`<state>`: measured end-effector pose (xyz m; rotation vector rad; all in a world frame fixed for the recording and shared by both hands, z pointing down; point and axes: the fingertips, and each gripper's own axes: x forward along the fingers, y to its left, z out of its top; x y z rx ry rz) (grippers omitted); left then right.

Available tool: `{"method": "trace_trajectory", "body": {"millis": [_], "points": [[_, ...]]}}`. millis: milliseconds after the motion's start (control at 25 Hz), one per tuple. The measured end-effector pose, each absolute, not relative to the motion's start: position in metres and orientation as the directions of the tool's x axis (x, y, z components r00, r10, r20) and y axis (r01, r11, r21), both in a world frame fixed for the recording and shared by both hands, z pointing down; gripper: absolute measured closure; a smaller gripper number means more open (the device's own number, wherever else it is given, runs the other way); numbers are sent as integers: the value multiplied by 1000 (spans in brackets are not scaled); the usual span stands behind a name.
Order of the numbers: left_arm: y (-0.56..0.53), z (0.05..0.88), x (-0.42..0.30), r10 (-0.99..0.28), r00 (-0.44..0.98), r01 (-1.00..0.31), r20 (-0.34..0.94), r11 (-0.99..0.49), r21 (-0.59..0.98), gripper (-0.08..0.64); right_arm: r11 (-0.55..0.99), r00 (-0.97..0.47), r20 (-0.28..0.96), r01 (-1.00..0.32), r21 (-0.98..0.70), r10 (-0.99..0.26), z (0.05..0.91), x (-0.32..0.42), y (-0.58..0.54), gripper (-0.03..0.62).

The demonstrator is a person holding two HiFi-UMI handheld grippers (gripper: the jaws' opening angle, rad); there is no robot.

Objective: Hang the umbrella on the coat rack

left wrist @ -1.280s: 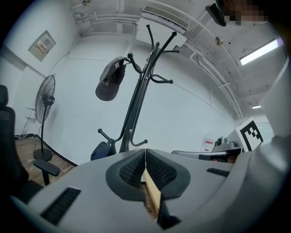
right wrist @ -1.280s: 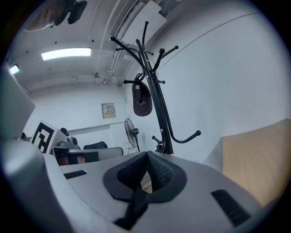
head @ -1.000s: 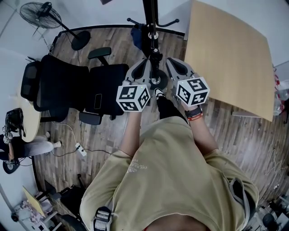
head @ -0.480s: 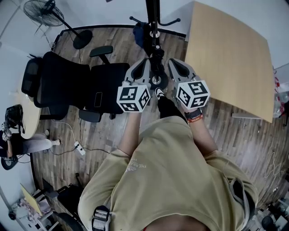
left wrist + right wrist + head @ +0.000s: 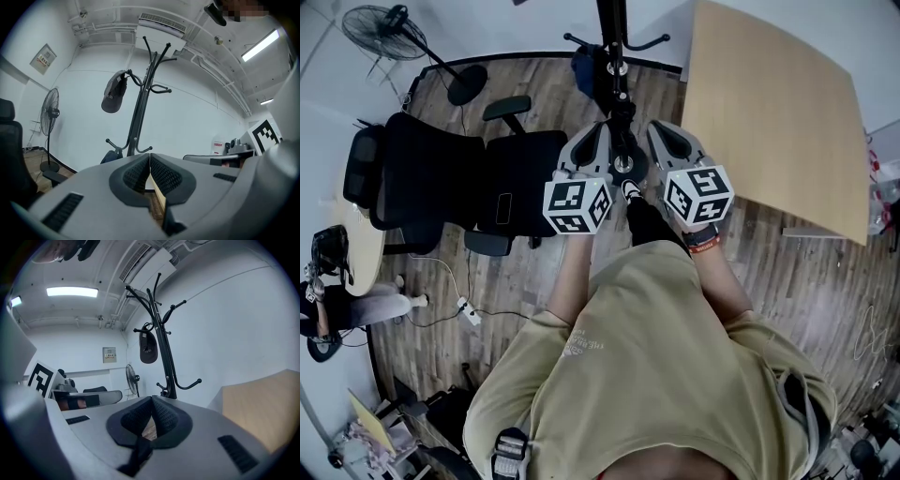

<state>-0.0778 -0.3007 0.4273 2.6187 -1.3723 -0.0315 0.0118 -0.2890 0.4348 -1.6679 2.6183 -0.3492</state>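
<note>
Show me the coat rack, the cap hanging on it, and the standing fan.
coat rack (image 5: 140, 110): left gripper view, middle of its pole.
cap (image 5: 112, 96): left gripper view, on its crown.
fan (image 5: 50, 113): left gripper view, on its round head.

Coat rack (image 5: 612, 28) top cut off, head view; wall notice (image 5: 43, 59) unreadable.

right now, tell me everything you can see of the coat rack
The coat rack is a slim black pole, metal by its look, standing upright on the wooden floor close to a white wall. Curved arms branch from its top, and a lower ring of shorter hooks ends in ball tips. A dark cap hangs from one upper arm; a dark blue bundle sits at the lower hooks, too unclear to name.
</note>
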Motion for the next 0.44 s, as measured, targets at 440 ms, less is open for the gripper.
{"method": "trace_trajectory", "body": {"millis": [440], "points": [[-309,448,-88,-802,590,-798,86,-565,210,535,417,-450,124,-881,-223,-884,441,-7,-294,577]]}}
